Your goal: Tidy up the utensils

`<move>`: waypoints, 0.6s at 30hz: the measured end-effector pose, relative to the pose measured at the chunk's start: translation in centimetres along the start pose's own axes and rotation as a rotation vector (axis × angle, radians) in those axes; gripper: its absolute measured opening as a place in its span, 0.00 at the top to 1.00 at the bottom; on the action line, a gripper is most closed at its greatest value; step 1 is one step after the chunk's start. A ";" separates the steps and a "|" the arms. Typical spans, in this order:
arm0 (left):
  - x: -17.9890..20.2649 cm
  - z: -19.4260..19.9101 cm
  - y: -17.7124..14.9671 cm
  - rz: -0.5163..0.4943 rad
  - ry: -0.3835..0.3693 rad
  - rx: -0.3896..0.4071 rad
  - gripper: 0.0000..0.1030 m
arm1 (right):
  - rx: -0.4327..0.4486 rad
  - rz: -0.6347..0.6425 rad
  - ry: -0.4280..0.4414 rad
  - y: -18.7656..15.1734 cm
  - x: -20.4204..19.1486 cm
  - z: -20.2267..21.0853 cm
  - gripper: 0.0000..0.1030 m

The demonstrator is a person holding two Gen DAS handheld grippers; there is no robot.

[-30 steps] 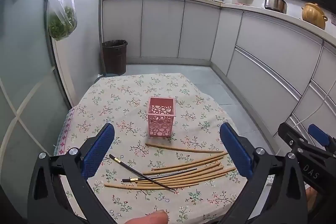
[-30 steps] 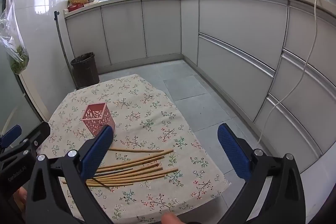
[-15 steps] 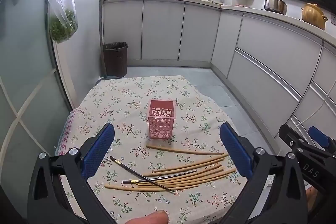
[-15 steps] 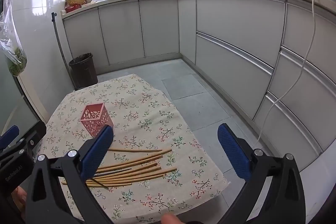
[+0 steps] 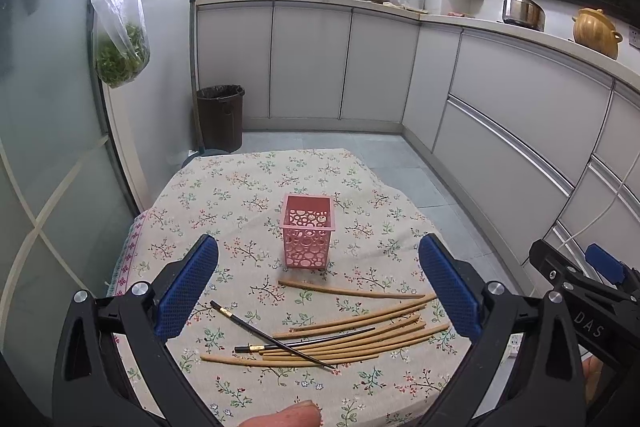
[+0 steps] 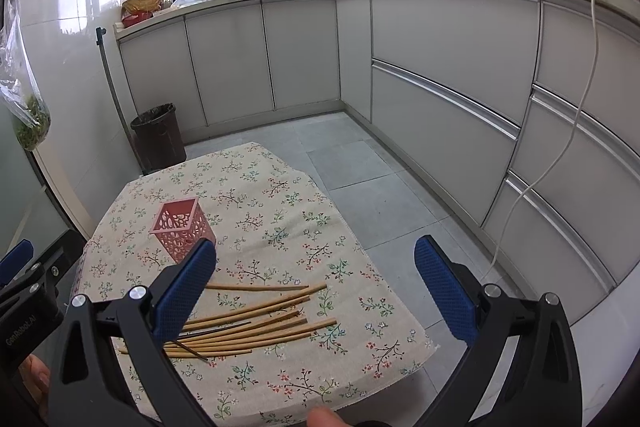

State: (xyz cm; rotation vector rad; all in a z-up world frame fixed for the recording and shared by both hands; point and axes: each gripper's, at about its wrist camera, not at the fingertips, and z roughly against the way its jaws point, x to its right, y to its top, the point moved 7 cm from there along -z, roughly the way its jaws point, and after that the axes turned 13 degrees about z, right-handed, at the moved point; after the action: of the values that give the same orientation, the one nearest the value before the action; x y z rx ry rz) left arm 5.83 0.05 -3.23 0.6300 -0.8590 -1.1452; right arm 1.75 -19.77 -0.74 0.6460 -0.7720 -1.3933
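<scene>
**Chopstick sorting: approach stage, nothing gripped**

Both cameras have drawn back slightly over the last second, so the tabletop [image 5: 192,203] under its floral cloth sits a little lower in each view; no utensil has shifted.

The pink holder [image 5: 307,231] stands upright near the middle of the tabletop, empty as far as its perforated walls show. It is judged a light plastic part that tips easily, so load it from above without side pressure.

The wooden chopsticks [image 5: 360,335] lie loosely fanned just in front of the holder, with two black chopsticks [image 5: 272,335] crossing their near ends. All are judged thin, stiff, light and prone to rolling. Grip near mid-length, across the shaft.

The left gripper [image 5: 320,291] and right gripper [image 6: 316,291] both hang above the pile, fingers [image 5: 188,287] spread wide, holding and touching nothing.
</scene>
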 end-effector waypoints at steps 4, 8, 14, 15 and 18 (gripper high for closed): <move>0.0 0.1 0.2 -0.003 0.001 0.003 0.07 | -0.001 0.001 0.002 0.2 -0.1 0.1 0.06; 0.0 0.1 0.0 -0.004 0.001 0.004 0.07 | 0.000 0.001 0.004 0.2 0.1 0.0 0.06; 0.0 0.1 0.0 -0.002 0.000 0.002 0.07 | -0.003 0.003 0.006 0.2 0.0 0.1 0.06; -0.1 0.1 0.0 0.000 0.000 0.000 0.07 | -0.003 0.003 0.006 0.2 0.0 0.1 0.06; -0.1 0.2 0.0 0.001 0.000 -0.002 0.07 | -0.004 0.003 0.007 0.3 0.0 0.1 0.06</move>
State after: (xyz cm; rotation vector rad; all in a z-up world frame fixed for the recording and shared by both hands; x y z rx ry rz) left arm 5.69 0.14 -3.13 0.6282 -0.8586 -1.1452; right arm 1.84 -19.78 -0.48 0.6458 -0.7639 -1.3893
